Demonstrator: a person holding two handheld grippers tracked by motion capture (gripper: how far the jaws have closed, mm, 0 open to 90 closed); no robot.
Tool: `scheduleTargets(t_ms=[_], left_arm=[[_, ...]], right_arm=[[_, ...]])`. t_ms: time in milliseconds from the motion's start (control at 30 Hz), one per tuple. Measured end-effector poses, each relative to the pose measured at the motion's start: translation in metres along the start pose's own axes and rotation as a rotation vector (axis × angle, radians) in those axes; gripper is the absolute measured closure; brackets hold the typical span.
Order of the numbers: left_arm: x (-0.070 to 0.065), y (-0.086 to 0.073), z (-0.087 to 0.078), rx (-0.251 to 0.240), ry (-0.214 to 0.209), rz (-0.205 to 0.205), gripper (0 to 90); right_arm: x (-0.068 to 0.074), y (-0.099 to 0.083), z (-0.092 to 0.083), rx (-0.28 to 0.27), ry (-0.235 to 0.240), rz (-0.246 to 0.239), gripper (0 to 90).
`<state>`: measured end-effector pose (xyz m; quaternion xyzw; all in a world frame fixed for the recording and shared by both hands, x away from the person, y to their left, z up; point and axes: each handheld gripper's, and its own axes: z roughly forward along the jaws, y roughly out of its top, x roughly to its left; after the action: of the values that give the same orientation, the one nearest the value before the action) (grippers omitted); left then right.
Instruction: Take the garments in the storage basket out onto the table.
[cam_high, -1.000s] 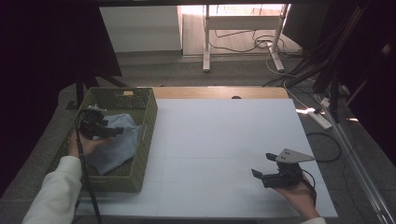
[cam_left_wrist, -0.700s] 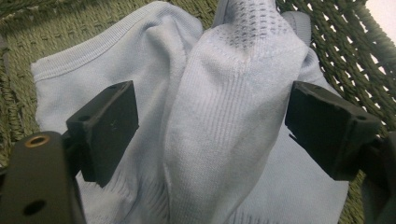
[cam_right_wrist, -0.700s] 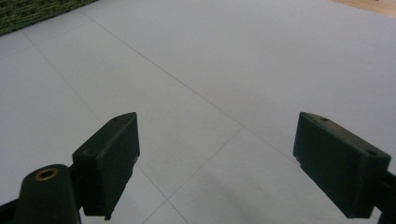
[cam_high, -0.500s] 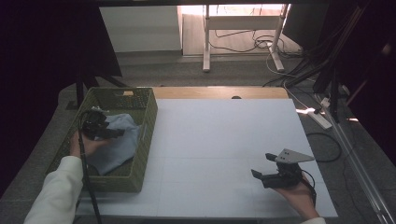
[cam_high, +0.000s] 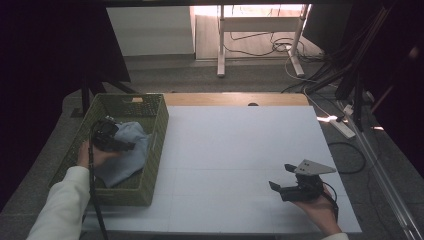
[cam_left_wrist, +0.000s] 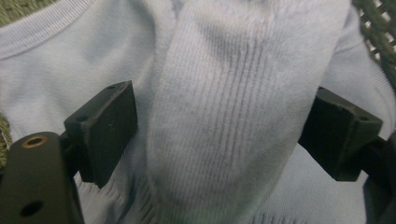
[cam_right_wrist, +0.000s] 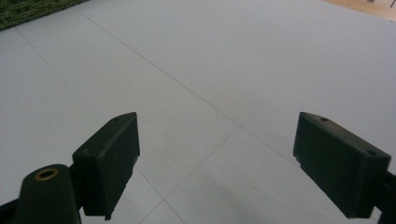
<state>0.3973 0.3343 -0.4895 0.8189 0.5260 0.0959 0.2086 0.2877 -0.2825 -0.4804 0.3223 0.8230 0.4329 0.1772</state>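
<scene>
Left gripper inside the green basket at the table's left, over a pale blue garment that lies crumpled in it; right gripper low over the bare white table, well apart from the basket. In the left gripper view the jaws stand spread on either side of a raised ribbed fold of the garment, the right jaw at the fold's edge, the left just beside it; whether they already press it cannot be told. In the right gripper view the jaws are spread with nothing between them. The garment appears a soft, light knit, limp rather than stiff, not fragile and unlikely to slip against the pads; it will probably sag and unfold when lifted, and trailing parts may catch on the basket's woven wall. The raised fold is the best hold, since it gives several layers to pinch; a pinch on a single flat layer would likely gather little cloth.
</scene>
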Motion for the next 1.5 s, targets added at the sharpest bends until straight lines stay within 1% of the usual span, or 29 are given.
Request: scheduleTargets(t_ms=[133,233,267,300,333,367,400,567,600,633,767,967,1000,1167,1200,1233,1300,1333,1367,1433,1467,1500], left_arm=[[0.002,0.000,0.003,0.027,-0.017,-0.009,18.5],[0.002,0.000,0.004,0.037,-0.030,-0.009,23.6],[0.002,0.000,0.004,0.040,-0.029,-0.010,31.3],[0.002,-0.001,0.004,0.044,-0.027,-0.014,31.3],[0.003,-0.001,0.004,0.048,-0.024,-0.019,41.7],[0.003,-0.002,0.004,0.048,-0.022,-0.025,46.5],[0.004,-0.002,0.003,0.050,-0.024,-0.024,46.5],[0.005,-0.003,0.000,0.048,-0.015,-0.021,69.3],[0.006,-0.003,-0.001,0.044,-0.015,-0.025,70.9],[0.006,-0.003,-0.002,0.042,-0.012,-0.032,71.7],[0.006,-0.003,-0.006,0.032,-0.009,-0.033,72.7],[0.007,-0.005,-0.017,0.002,0.000,-0.037,73.9],[0.007,-0.005,-0.019,-0.008,0.003,-0.043,73.9],[0.008,-0.007,-0.031,-0.051,0.009,-0.047,74.1],[0.008,-0.007,-0.036,-0.071,0.010,-0.050,74.1],[0.008,-0.008,-0.039,-0.081,0.010,-0.051,74.1],[0.009,-0.008,-0.041,-0.090,0.010,-0.052,74.1],[0.010,-0.010,-0.044,-0.115,0.004,-0.065,74.1],[0.010,-0.010,-0.044,-0.115,0.004,-0.065,74.1],[0.013,-0.012,-0.049,-0.143,-0.008,-0.079,74.1],[0.013,-0.012,-0.049,-0.143,-0.008,-0.079,74.1],[0.013,-0.013,-0.050,-0.154,-0.008,-0.084,74.1]], right_arm=[[-0.001,0.000,0.000,-0.001,-0.005,0.001,15.0],[-0.001,0.000,0.000,-0.001,-0.006,0.001,15.0],[0.000,0.000,0.000,0.000,-0.006,-0.001,15.0],[0.000,0.000,0.000,0.000,-0.006,-0.001,15.0],[-0.001,0.000,0.000,0.000,-0.007,0.002,15.0],[-0.001,0.000,0.000,-0.002,-0.008,0.004,15.0],[-0.001,0.000,0.000,-0.002,-0.008,0.004,15.0],[-0.001,0.000,-0.001,-0.002,-0.010,0.004,15.0],[-0.001,0.000,0.000,-0.002,-0.010,0.004,15.0],[-0.001,0.000,0.000,-0.001,-0.010,0.004,15.0],[-0.001,0.000,0.000,0.001,-0.012,0.002,15.0],[-0.002,0.000,0.000,0.002,-0.011,0.001,15.0],[-0.002,0.000,0.000,0.003,-0.011,0.001,15.0],[-0.002,0.000,0.000,0.002,-0.009,0.002,15.1],[-0.001,0.000,0.000,0.004,-0.008,0.002,15.1],[-0.001,0.000,0.000,0.008,-0.010,0.000,15.0],[-0.001,0.000,0.001,0.009,-0.010,0.001,15.0],[-0.001,0.000,0.001,0.009,-0.010,0.001,15.1],[-0.001,0.000,0.001,0.008,-0.010,0.000,15.1],[-0.001,0.000,0.000,0.006,-0.007,0.002,15.1],[-0.001,0.000,0.000,0.006,-0.006,0.002,15.0],[-0.001,0.000,0.000,0.007,-0.009,0.000,15.0]])
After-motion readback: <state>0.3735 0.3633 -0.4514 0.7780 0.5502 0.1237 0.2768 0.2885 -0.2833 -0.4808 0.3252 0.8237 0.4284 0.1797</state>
